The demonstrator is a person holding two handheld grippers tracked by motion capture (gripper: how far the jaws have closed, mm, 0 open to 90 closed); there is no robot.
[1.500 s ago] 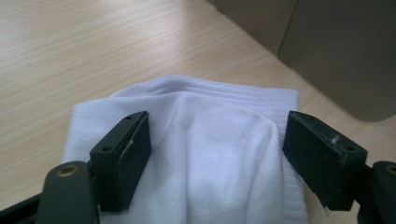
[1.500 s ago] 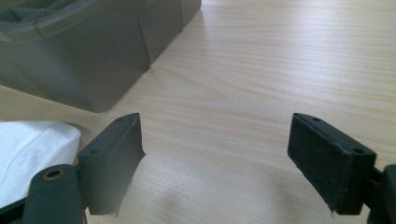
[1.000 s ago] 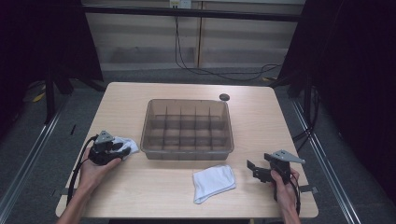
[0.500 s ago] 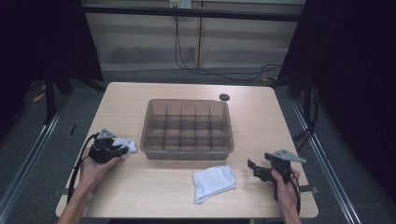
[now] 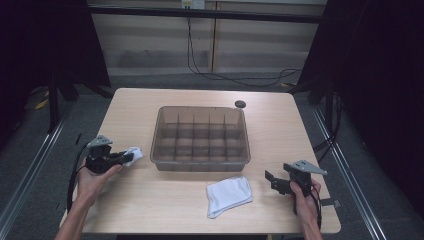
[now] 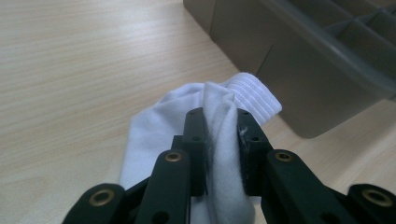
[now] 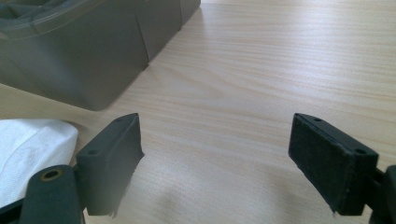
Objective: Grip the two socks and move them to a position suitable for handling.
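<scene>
Left gripper view: your left gripper [image 6: 219, 154], jaws just closed, clenches the bunched white ribbed sock [image 6: 224, 112] left of the grey divided plastic tray [image 6: 299, 60]; your right gripper [image 7: 217, 163] is released.

Two white socks [image 5: 134, 154] [image 5: 229, 195], one divided tray [image 5: 201, 164], two hand-held grippers [image 5: 119, 158] [image 5: 272, 181]

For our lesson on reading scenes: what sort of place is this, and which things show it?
Probably a lab or studio set up for recording handling tasks. A lone wooden table stands between dark curtains, cables trail over the grey floor behind it, and a person works handheld grippers, the left gripper clamping a white sock.
</scene>
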